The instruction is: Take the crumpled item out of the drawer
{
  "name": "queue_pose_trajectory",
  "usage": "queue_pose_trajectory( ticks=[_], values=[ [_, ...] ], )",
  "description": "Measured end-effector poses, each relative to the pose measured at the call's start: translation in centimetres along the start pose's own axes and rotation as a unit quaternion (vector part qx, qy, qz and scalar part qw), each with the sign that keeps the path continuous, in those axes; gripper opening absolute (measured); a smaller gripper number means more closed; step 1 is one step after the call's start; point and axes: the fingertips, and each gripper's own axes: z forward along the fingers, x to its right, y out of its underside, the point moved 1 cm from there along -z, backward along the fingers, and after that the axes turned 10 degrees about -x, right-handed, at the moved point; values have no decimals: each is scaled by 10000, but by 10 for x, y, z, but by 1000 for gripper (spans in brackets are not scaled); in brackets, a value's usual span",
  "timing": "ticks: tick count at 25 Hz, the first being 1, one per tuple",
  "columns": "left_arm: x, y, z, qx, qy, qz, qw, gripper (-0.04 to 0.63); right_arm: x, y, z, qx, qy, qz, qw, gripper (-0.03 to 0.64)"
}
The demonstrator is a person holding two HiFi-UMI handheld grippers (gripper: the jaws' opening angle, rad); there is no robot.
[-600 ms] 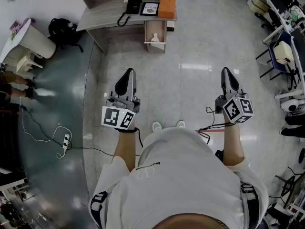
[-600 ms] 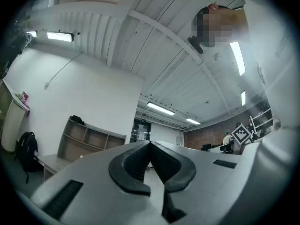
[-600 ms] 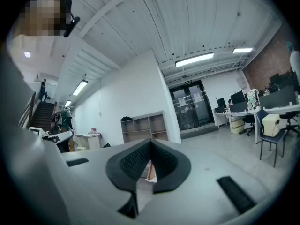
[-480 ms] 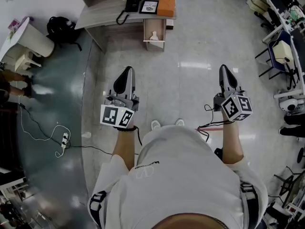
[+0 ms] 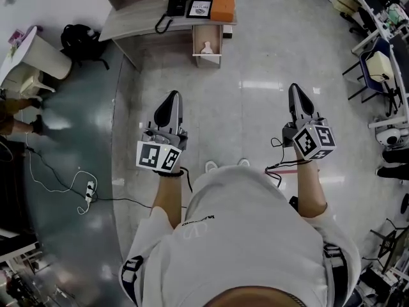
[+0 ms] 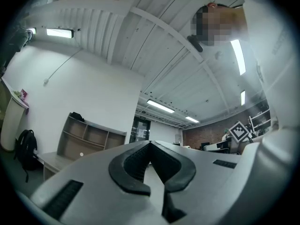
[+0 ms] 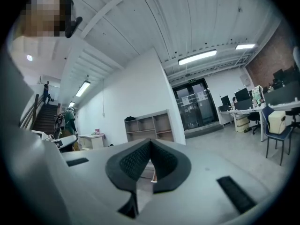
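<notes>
1. I read the left grey two-jaw gripper (image 5: 171,96) clenched, empty; right grey two-jaw gripper (image 5: 295,88) likewise.
2. Open pale wooden drawer (image 5: 208,60) holds the crumpled white item (image 5: 207,47); well apart from both.

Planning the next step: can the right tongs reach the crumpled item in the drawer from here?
Probably not yet. The drawer is open and nothing covers the crumpled item, but a stretch of floor separates it from the right tongs, which are shut.
</notes>
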Motion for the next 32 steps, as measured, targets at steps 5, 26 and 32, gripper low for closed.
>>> queue_pose_trajectory(
  ticks=[5,26,32],
  values=[
    [-7,5,-4,-103,94,-30,9999,-2,-5,6,1,-26,129,152,9998,-2],
    [-13,32,38,-439,194,102,9988,-2,-29,-15,42,107,-212,-730,9970,-2],
    [-19,40,88,-519,18,116,9986,-2,9,-25,82,35,-378,-648,9972,-2]
  ],
)
